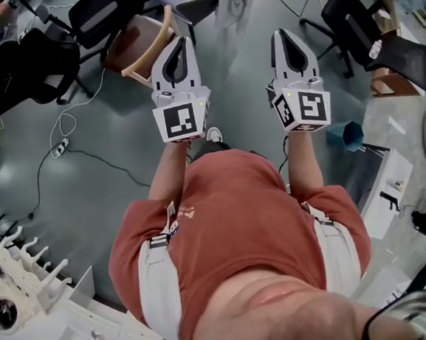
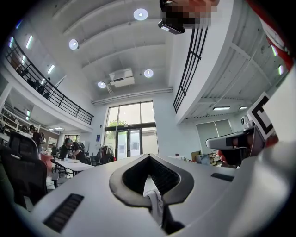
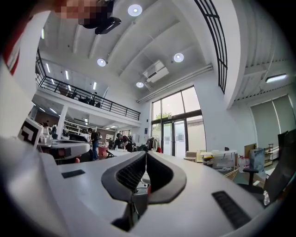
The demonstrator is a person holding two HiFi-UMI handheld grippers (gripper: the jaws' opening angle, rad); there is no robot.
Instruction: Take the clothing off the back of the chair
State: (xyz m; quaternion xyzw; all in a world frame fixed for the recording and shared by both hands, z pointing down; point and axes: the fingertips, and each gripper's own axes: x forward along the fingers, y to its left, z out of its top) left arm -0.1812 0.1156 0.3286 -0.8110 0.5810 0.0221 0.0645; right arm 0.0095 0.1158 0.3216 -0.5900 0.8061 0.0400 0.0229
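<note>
So here's where I'm at: both arms are stretched straight out in front of me, roughly parallel, with a gripper in each hand pointing level and forward. The left gripper [image 1: 181, 41] and the right gripper [image 1: 282, 32] sit side by side with a gap between them, marker cubes facing up at my head camera.

Jaws on the left gripper [image 2: 148, 156] have their tips together. There's a scrap of something white [image 2: 155, 201] low in the opening behind the tips, no idea what it is. Jaws on the right gripper [image 3: 146, 152] are fully closed, with nothing between the tips.

The pale grey piece of clothing [image 1: 229, 1] is draped over the back of a black office chair [image 1: 197, 8], out ahead of both grippers and between their lines, well apart from either. A curved-back wooden chair [image 1: 147, 49] stands on the grey floor [image 1: 106, 130], under and just left of my left gripper.
</note>
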